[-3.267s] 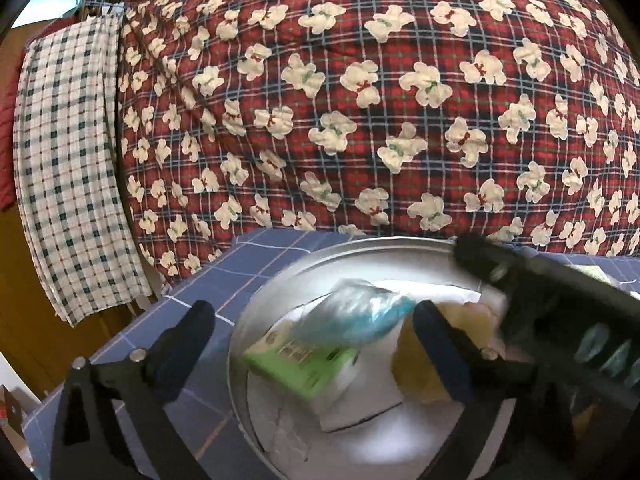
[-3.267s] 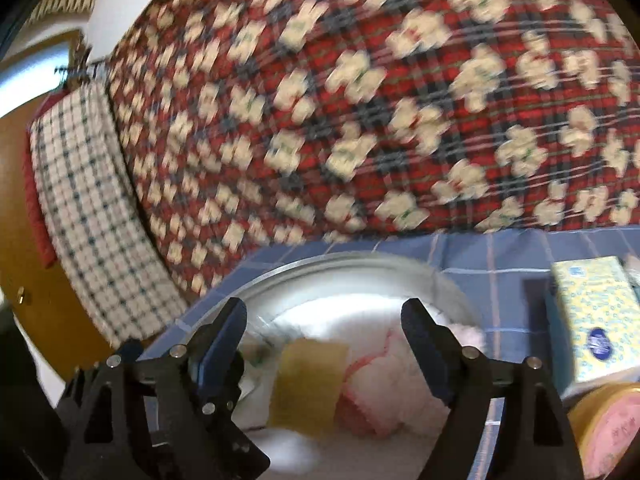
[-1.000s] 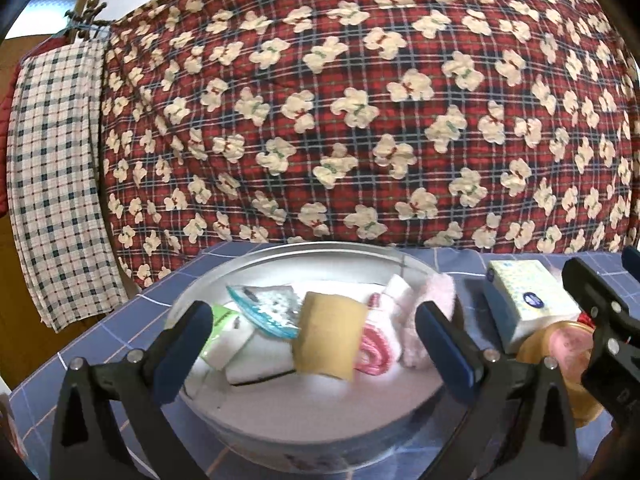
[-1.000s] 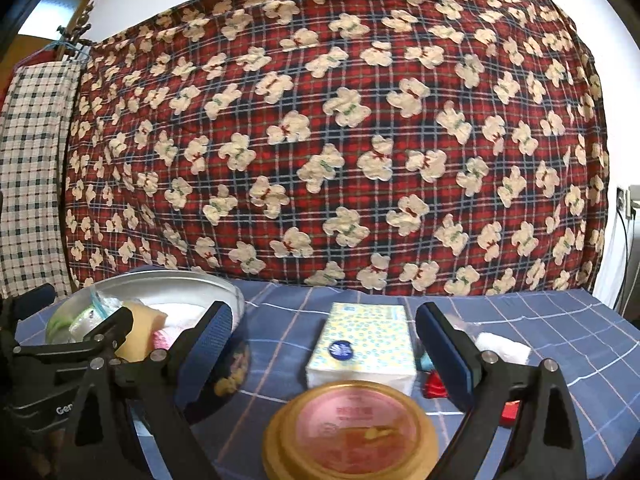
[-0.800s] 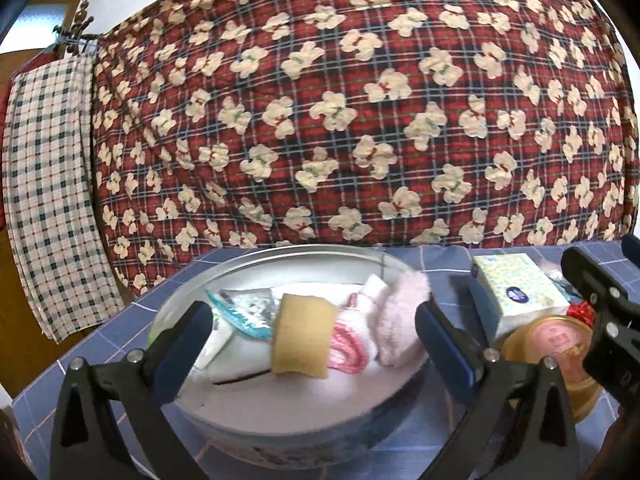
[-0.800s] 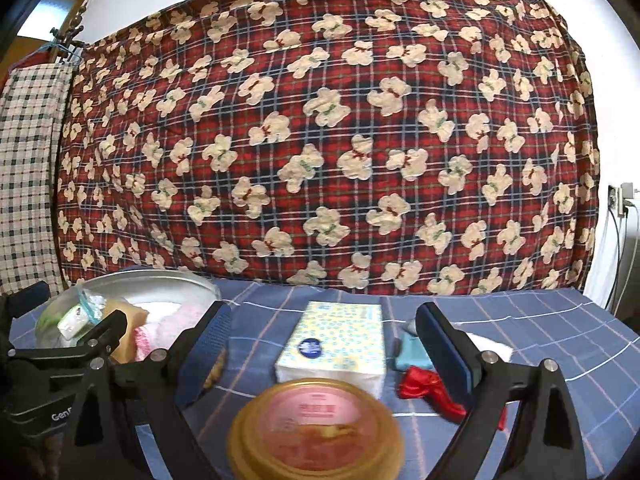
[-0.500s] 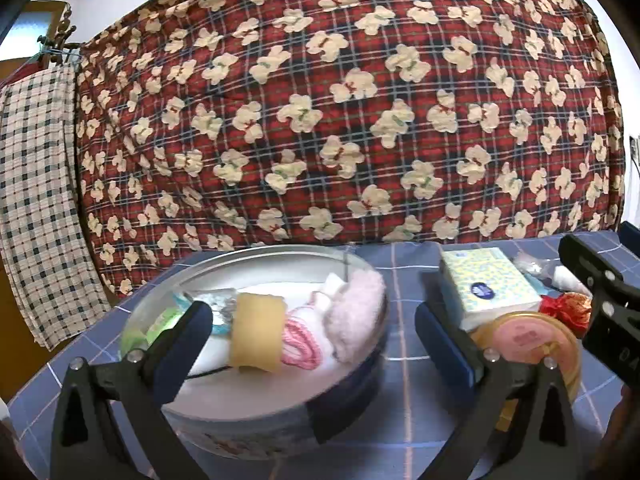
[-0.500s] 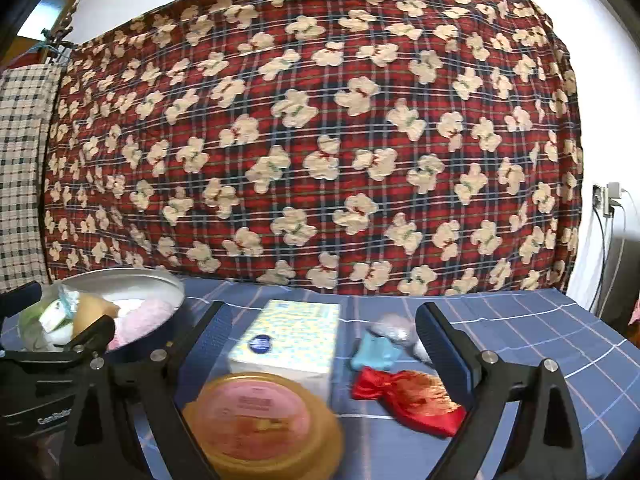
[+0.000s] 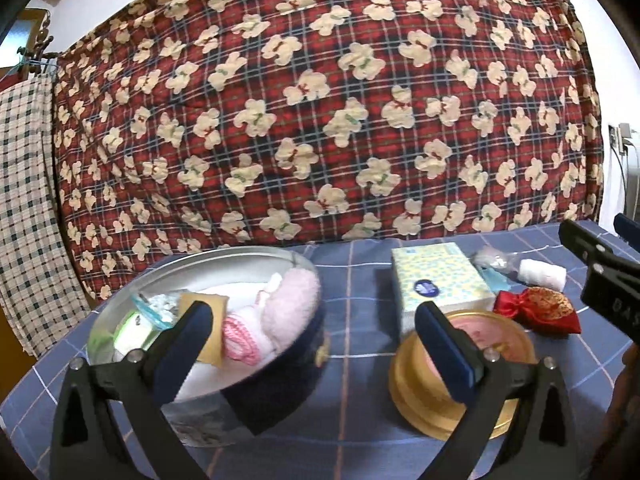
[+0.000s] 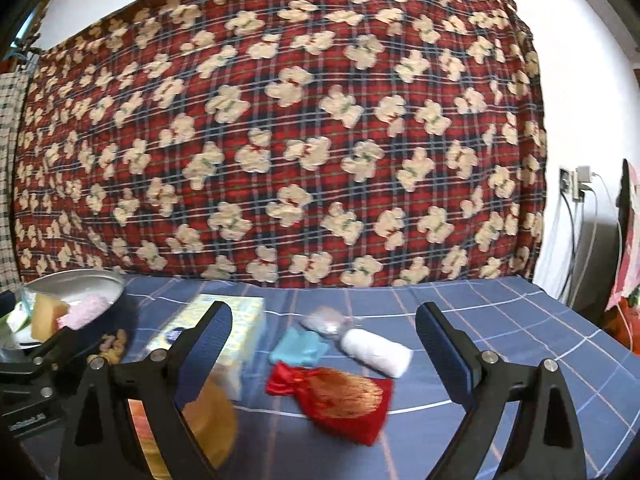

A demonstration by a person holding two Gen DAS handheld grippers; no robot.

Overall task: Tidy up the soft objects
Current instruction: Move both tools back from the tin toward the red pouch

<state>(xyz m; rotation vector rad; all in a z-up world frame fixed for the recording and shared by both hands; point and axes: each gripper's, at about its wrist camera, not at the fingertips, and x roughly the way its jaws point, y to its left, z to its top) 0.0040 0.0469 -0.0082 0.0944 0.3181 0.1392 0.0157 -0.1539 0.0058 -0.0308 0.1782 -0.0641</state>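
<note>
A round metal tin on the blue checked tablecloth holds a pink towel, a yellow sponge, a green packet and other soft items. It also shows at the left of the right wrist view. A red drawstring pouch, a white roll, a light blue cloth and a silvery wrapped item lie loose on the table. My left gripper is open and empty, between the tin and the lid. My right gripper is open and empty above the loose items.
A tissue box and a gold round lid sit right of the tin. A red plaid bear-print quilt hangs behind the table. A checked towel hangs at left. Wall sockets and cables are at right.
Both grippers have drawn back from the tin and swung right. The right gripper now faces the red pouch and white roll; the left now sees the tin, tissue box and lid.
</note>
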